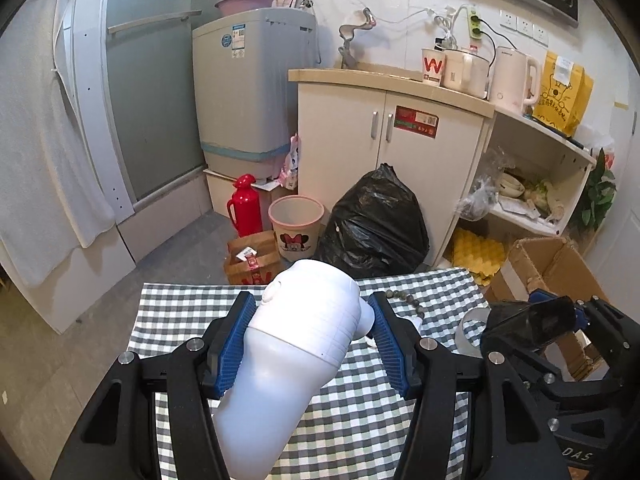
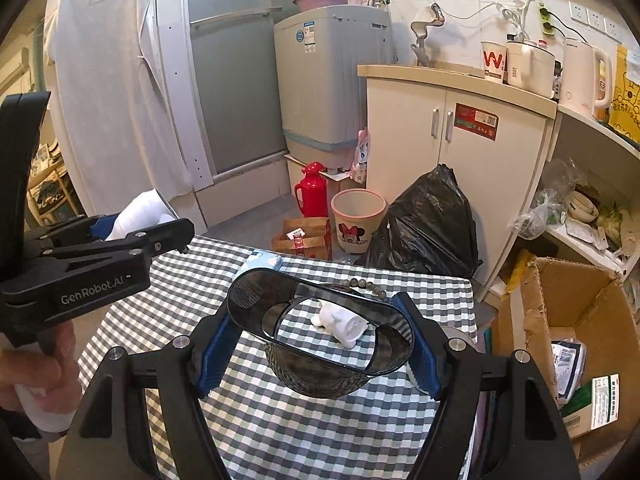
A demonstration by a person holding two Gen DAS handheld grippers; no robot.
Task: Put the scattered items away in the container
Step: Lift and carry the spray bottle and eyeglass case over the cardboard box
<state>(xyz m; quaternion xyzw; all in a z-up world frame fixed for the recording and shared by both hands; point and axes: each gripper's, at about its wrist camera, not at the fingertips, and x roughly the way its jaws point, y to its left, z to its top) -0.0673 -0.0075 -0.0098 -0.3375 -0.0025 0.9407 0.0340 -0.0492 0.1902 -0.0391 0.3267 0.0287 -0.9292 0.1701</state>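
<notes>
Above the checked tablecloth, the left gripper clamps a white bottle while the right gripper pinches a dark basket, which looks liable to tip at lower centre of frame.

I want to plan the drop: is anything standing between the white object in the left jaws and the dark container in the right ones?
Nothing visible does. The white object in the left gripper and the dark container in the right gripper are both held above the checked cloth; the beads lie flat on it.
</notes>
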